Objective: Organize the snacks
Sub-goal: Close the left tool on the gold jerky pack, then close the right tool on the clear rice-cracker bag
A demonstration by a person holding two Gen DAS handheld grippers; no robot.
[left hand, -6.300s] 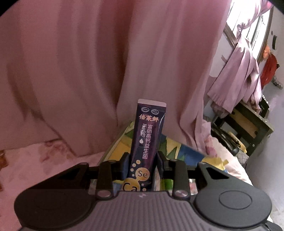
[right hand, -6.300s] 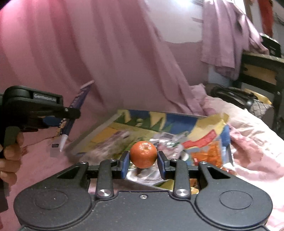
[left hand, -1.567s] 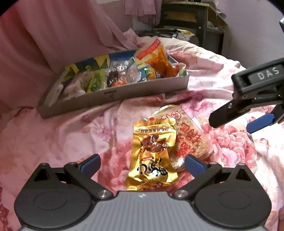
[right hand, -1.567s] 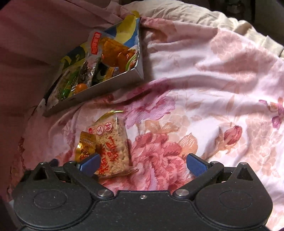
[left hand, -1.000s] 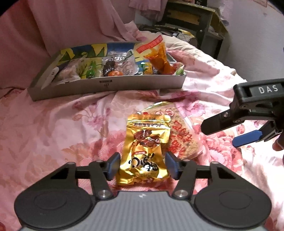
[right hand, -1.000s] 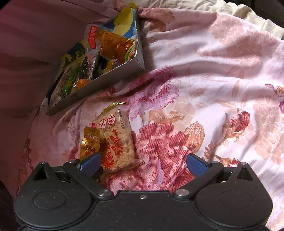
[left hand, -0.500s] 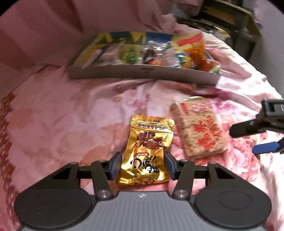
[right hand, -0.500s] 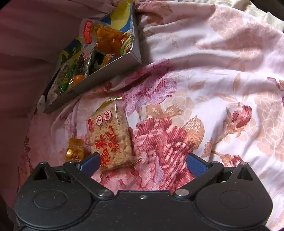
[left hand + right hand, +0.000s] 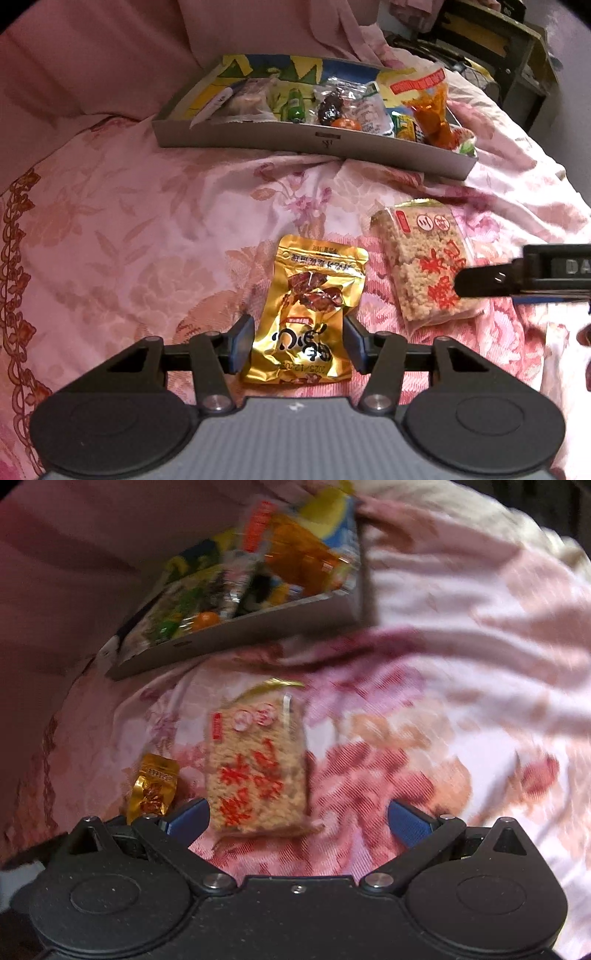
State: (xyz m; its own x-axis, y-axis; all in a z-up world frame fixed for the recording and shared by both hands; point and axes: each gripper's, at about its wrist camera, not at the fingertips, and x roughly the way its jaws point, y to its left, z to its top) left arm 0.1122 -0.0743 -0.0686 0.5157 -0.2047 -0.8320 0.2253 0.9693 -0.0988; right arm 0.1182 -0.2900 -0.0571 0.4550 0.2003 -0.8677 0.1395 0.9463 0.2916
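A gold snack pouch (image 9: 310, 314) lies on the flowered bedspread between the pads of my left gripper (image 9: 298, 343). Both pads touch its sides, and the jaws are opening slightly. To its right lies a clear rice-cake pack (image 9: 424, 266) with red print. My right gripper (image 9: 297, 819) hovers over that pack (image 9: 255, 771) with its jaws wide open, and the pack sits nearer its left finger (image 9: 188, 818). In the left wrist view the right gripper (image 9: 491, 290) reaches in from the right edge over the pack's corner.
A grey cardboard box (image 9: 258, 142) holding several snacks and an orange (image 9: 345, 123) stands farther back on the bed; in the right wrist view the box (image 9: 258, 627) is blurred. Pink curtains hang behind it. Dark furniture (image 9: 509, 40) stands at the far right.
The gold pouch, which overlapped the rice-cake pack, now lies apart to its left between my left pads. My right gripper has swung over the rice-cake pack, which now sits between its open fingers.
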